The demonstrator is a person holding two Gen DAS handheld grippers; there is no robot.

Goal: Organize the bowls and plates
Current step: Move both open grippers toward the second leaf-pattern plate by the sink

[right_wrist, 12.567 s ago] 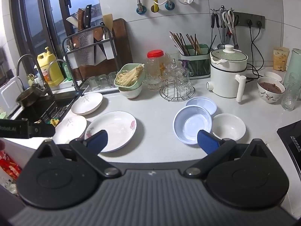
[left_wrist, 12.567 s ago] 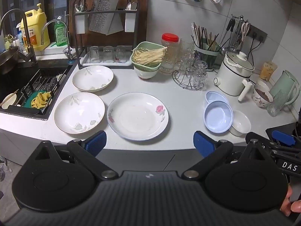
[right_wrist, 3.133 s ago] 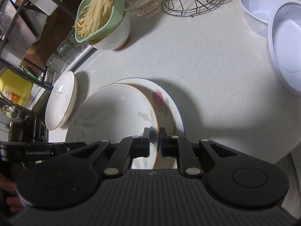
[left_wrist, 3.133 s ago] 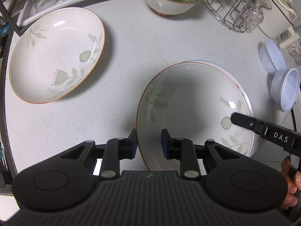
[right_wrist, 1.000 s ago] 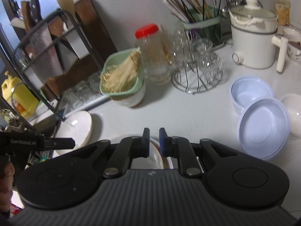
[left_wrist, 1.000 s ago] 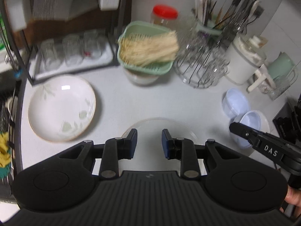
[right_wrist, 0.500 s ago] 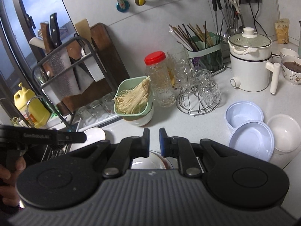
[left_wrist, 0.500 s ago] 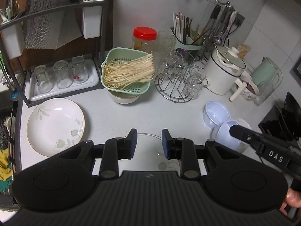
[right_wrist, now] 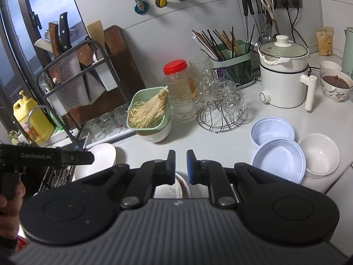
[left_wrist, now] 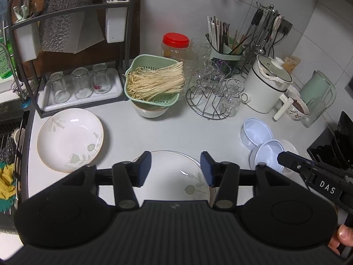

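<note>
Two tongs hover over the counter. The left gripper [left_wrist: 175, 164] has just been opening its jaws — nothing between them, the stacked leaf plate [left_wrist: 176, 176] directly below. Another leaf plate [left_wrist: 70, 139] lies to its left. The right gripper [right_wrist: 181, 165] is closed, empty; blue bowls [right_wrist: 279, 160] sit to its right.
</note>
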